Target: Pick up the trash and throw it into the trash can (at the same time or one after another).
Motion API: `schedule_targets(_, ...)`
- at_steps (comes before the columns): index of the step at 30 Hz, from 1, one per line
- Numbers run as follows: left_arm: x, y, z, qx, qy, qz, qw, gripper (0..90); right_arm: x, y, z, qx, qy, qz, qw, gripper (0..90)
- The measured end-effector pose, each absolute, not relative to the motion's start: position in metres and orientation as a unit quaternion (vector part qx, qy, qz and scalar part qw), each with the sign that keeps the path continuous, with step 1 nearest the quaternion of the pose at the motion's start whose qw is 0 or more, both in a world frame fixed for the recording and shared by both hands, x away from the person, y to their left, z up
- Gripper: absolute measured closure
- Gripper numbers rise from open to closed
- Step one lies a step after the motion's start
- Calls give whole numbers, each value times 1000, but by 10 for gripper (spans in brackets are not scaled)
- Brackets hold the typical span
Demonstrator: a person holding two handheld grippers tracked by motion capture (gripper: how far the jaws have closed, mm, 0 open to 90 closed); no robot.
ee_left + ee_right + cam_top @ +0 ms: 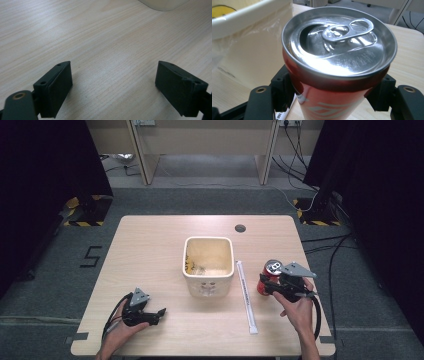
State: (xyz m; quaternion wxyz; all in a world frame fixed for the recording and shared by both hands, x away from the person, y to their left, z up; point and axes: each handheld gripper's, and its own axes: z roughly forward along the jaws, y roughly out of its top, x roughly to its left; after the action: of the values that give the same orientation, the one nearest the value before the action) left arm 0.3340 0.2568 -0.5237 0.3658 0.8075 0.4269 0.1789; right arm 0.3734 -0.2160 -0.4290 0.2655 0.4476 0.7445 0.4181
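A red drink can (pixel 270 276) with its silver top opened stands upright on the right side of the wooden table. My right gripper (pixel 267 285) is shut on it, and in the right gripper view its black jaws press on both sides of the can (pixel 339 50). My left gripper (pixel 159 314) rests low at the front left of the table. Its jaws stand wide open over bare wood (pixel 113 85), with nothing between them.
A cream square bin (pixel 208 240) lined with clear plastic stands at the table's middle, just left of the can (pixel 249 15). A long paper-wrapped straw (pixel 246 295) lies between bin and can. A cable hole (pixel 240 228) sits near the far edge.
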Motion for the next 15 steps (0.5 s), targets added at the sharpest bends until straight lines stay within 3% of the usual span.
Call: schedule_targets(15, 334, 257, -524, 808, 427, 178, 365, 135, 366, -218, -412, 441, 746, 422, 268, 338)
